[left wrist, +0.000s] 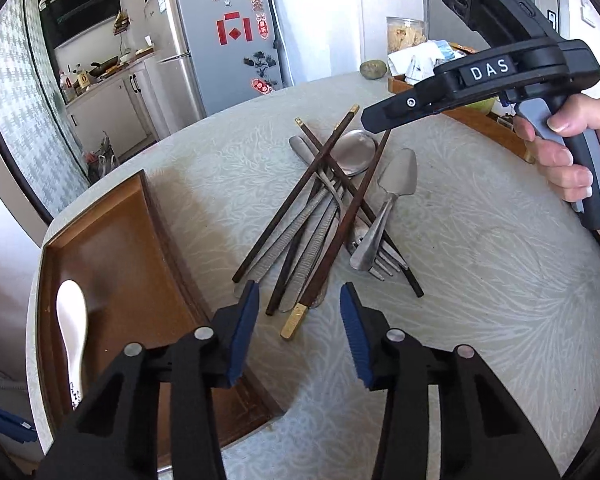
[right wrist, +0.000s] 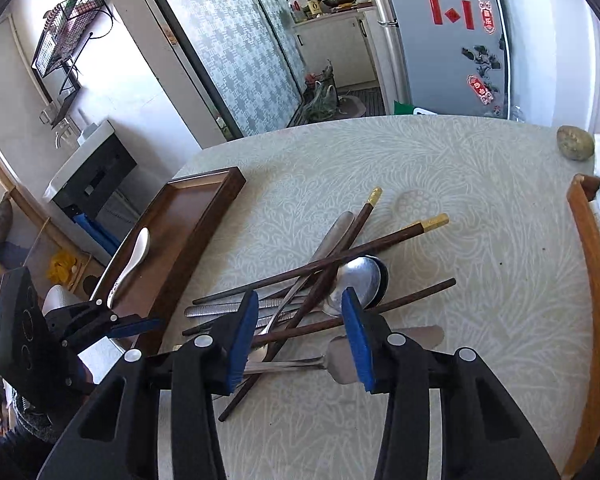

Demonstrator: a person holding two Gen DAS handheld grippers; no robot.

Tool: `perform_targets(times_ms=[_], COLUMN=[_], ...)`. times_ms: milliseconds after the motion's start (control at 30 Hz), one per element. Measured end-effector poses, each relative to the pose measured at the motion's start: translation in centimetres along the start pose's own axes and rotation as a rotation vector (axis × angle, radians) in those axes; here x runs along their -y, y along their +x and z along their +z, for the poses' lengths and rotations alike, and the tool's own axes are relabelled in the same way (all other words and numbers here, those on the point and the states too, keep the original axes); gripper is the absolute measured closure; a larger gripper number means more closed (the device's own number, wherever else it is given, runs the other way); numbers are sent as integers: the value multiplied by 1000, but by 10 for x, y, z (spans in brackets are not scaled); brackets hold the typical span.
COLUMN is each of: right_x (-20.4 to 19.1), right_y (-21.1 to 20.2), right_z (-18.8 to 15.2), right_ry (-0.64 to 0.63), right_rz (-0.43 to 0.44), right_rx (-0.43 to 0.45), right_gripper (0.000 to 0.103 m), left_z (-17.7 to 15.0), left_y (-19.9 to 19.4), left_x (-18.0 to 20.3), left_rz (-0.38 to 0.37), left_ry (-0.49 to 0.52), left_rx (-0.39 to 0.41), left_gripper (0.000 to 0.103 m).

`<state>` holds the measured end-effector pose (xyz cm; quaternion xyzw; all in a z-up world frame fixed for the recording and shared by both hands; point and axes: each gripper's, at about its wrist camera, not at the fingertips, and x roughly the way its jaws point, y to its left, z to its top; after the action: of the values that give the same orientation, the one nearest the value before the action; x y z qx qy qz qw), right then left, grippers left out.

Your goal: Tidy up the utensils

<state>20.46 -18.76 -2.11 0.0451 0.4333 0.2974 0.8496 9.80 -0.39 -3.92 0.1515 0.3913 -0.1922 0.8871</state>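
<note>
Wooden chopsticks (left wrist: 320,184) tangled | both grippers, left (left wrist: 300,332) and right (right wrist: 300,336), half-open, empty; I'd lift 1 top stick | into tray (left wrist: 140,240)

A round table under a pale leaf-patterned cloth (left wrist: 480,280) carries a brown wooden tray (left wrist: 140,240) at its edge, a tangled heap of dark wooden chopsticks and steel cutlery (left wrist: 332,208) mid-table, and a greenish-grey stone (right wrist: 575,142) far off.

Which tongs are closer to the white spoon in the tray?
Left. The left tongs hover just beside the tray's edge, near the white spoon; the right tongs hang over the utensil pile, farther away.
</note>
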Motion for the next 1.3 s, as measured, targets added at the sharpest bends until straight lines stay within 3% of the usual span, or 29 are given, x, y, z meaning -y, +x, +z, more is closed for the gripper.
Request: perform_targets(times_ms=[133,300,600,767,933,1100,1133,1167,1233,1300], right_x=[5,14,44,56,57,57,59,62,68,72], right_y=[5,9,16,23,30,31,30,29,24,20], right_z=[-5,-8,-7,-2,0,3,3,4,4,5], right_ry=[21,50,174,281,312,308,322,334,359,372], right_rz=[28,27,-6,32,10,-3,-5,-6,4,6], right_rx=[1,-7,-34,-30,-28,-30,-29,-22,10,27], right_gripper=[59,59,59,59,78,80,77,60,42,42], left_z=[-2,-1,-2,-1,-2,-2,-2,-2,-2,-2], left_y=[14,18,18,18,16,16,16,16,16,16], left_x=[1,-1,9,13,15,19,19,18,18,19], left_rz=[-5,-31,-55,-60,-66,-67,-68,-69,-68,-67], left_ry=[6,-12,13,15,16,41,40,39,41,41], left_rx=[-47,-51,-58,-56,-52,-53,-54,-55,-57,-57], left_gripper=[62,63,90,92,94,94,94,94,94,95])
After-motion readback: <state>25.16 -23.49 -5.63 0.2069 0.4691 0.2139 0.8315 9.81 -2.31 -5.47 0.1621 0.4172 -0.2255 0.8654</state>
